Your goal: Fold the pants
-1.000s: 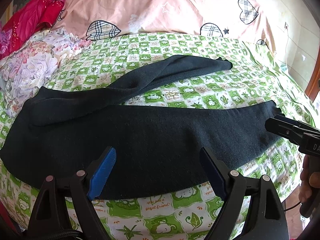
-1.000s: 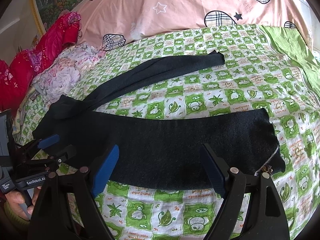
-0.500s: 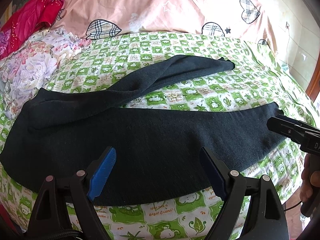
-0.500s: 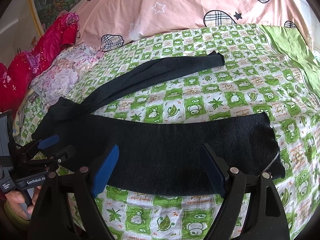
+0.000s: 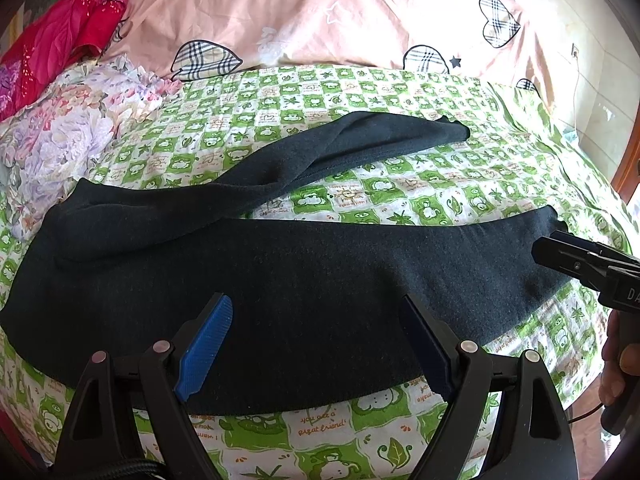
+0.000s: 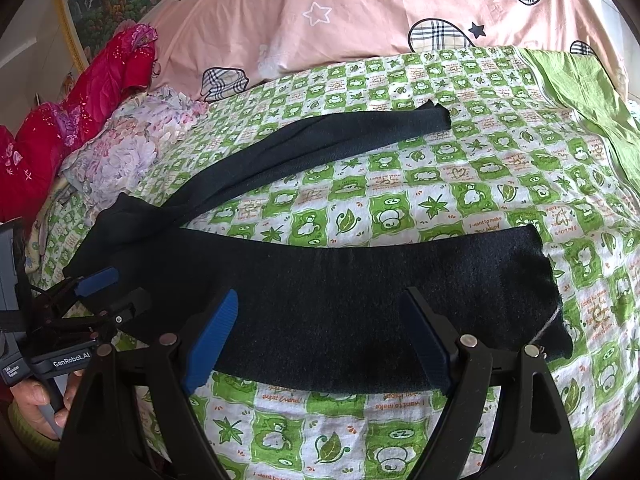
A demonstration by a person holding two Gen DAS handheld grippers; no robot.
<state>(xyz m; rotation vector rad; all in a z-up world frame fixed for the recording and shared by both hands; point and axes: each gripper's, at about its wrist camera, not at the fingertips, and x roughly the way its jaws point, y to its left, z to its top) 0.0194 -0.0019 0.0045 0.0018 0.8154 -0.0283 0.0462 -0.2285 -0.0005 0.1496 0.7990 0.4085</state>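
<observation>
The pants (image 5: 320, 280) sit slightly lower in both views; the near leg's hem looks perhaps flatter.

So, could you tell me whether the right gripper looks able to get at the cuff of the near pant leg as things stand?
Probably yes. The right gripper is open and empty over the near pant leg, whose cuff lies flat and uncovered on the bedsheet just to its right.

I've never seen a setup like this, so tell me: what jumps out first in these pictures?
A pair of dark pants lies spread across a bed covered by a green-and-white checked sheet, its two legs splayed apart. Two open grippers with blue pads frame the near edge: the left gripper and the right gripper. Behind lie a pink pillow and red cloth.
</observation>
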